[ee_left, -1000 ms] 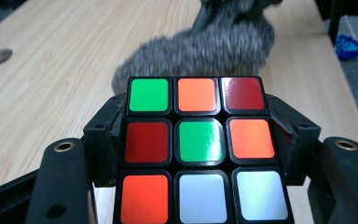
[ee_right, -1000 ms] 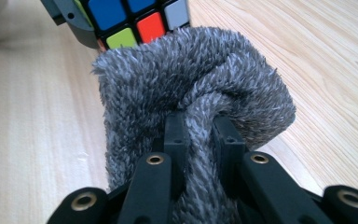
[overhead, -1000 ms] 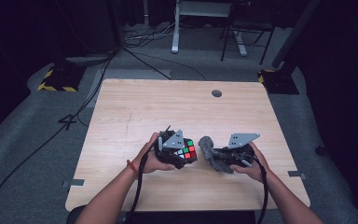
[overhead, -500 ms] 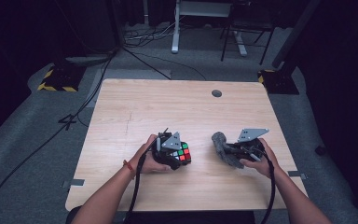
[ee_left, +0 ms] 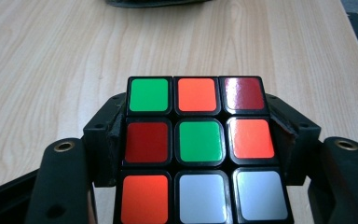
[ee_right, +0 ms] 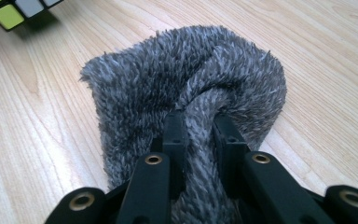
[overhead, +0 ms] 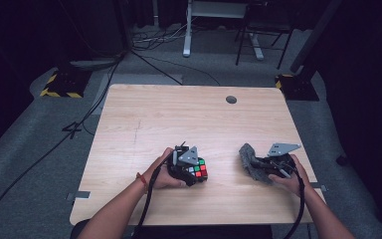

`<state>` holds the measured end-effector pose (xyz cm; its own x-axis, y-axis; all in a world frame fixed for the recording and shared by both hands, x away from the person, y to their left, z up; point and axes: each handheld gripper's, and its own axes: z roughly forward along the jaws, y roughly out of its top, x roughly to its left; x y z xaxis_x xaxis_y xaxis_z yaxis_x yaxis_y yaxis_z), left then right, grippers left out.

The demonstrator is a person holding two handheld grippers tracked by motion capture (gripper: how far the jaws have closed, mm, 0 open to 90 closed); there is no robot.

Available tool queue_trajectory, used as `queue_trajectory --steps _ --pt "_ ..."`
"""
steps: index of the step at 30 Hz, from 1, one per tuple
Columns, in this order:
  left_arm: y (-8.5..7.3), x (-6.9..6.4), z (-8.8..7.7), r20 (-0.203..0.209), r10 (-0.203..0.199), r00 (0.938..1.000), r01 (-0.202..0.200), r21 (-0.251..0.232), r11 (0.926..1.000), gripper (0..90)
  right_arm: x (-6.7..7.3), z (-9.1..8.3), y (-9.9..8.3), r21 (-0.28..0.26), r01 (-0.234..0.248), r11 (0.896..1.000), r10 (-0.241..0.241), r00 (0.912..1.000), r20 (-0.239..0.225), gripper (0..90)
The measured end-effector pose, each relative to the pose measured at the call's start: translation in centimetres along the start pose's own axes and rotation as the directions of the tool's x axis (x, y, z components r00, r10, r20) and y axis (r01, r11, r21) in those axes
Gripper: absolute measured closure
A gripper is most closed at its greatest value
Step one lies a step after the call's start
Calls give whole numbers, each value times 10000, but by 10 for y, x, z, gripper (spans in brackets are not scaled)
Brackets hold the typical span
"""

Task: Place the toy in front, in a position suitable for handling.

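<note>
A scrambled puzzle cube (overhead: 198, 171) with green, orange, red and white stickers sits near the table's front, left of centre. My left gripper (overhead: 193, 172) is shut on the cube (ee_left: 200, 140), one black jaw pressed on each side. To the right, a shaggy grey cloth (overhead: 252, 162) rests on the wood. My right gripper (overhead: 263, 167) is shut on a fold of that cloth (ee_right: 186, 84), pinched between both jaws. A corner of the cube (ee_right: 16, 10) shows at the top left of the right gripper view.
The light wooden table (overhead: 189, 119) has a round cable hole (overhead: 231, 99) near its back edge. Desk and chair legs (overhead: 219, 30), cables and yellow-black striped blocks (overhead: 59, 84) stand on the grey floor beyond.
My right gripper has pulled the grey cloth to the right, away from the cube it was beside a second ago. The left gripper and cube have shifted slightly toward the front.
</note>
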<state>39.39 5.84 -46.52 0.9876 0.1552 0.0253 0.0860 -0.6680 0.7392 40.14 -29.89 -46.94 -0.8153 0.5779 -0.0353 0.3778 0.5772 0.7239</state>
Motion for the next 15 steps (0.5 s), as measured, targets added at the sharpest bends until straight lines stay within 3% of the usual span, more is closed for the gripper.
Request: queue_trajectory --steps 15 --pt "-3 -4 13 283 115 9995 -122 231 9997 337 3 5 -2 48 161 9999 -161 9999 -48 778"
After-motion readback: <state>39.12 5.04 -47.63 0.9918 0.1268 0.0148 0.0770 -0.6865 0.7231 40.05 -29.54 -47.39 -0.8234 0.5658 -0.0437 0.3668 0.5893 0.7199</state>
